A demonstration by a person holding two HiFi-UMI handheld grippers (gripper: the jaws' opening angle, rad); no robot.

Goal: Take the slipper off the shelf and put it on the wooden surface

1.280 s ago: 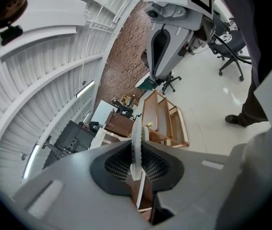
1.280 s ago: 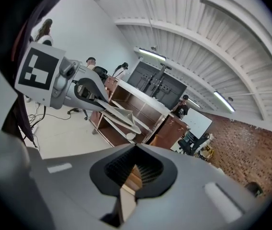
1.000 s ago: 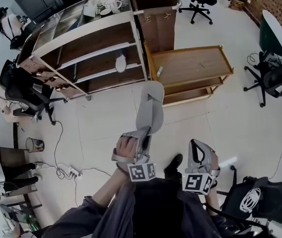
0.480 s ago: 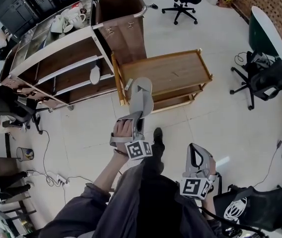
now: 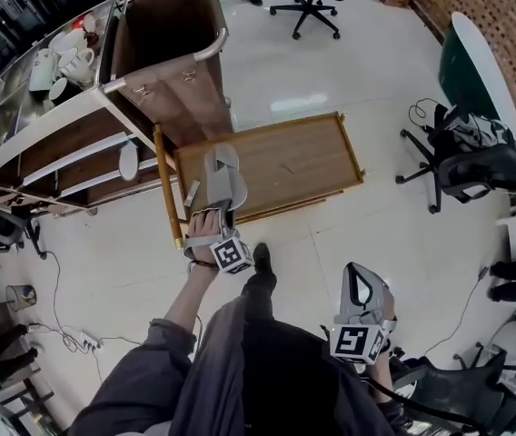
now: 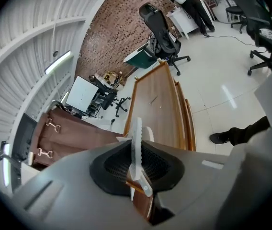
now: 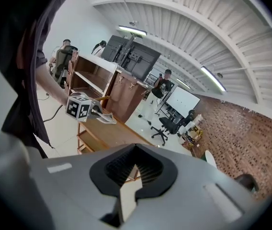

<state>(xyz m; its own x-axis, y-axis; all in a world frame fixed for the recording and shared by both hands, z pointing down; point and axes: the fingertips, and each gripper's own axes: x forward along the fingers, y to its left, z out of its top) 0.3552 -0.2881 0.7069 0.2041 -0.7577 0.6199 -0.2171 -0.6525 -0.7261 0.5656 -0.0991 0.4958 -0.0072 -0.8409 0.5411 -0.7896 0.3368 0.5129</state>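
Note:
My left gripper [image 5: 211, 223] is shut on the heel end of a grey slipper [image 5: 223, 174]. The slipper sticks out away from me over the left end of the low wooden table [image 5: 285, 160]. In the left gripper view the slipper [image 6: 137, 137] shows edge-on, clamped between the jaws, with the wooden surface [image 6: 158, 110] beyond it. My right gripper [image 5: 359, 280] hangs low beside my body, shut with nothing in it. The right gripper view shows its jaws [image 7: 129, 191] together and the left gripper's marker cube [image 7: 78, 107] over the table.
A wooden shelf unit [image 5: 54, 157] stands at the left with a pale slipper [image 5: 128, 162] on one level and cups [image 5: 63, 62] on top. A brown bin [image 5: 172, 53] stands behind the table. Office chairs [image 5: 471, 166] are at the right. My shoe [image 5: 260, 260] is by the table.
My left gripper has carried the slipper away from the shelf, and it now hangs over the wooden table's left end. The view has swung toward the table. The right gripper has stayed low.

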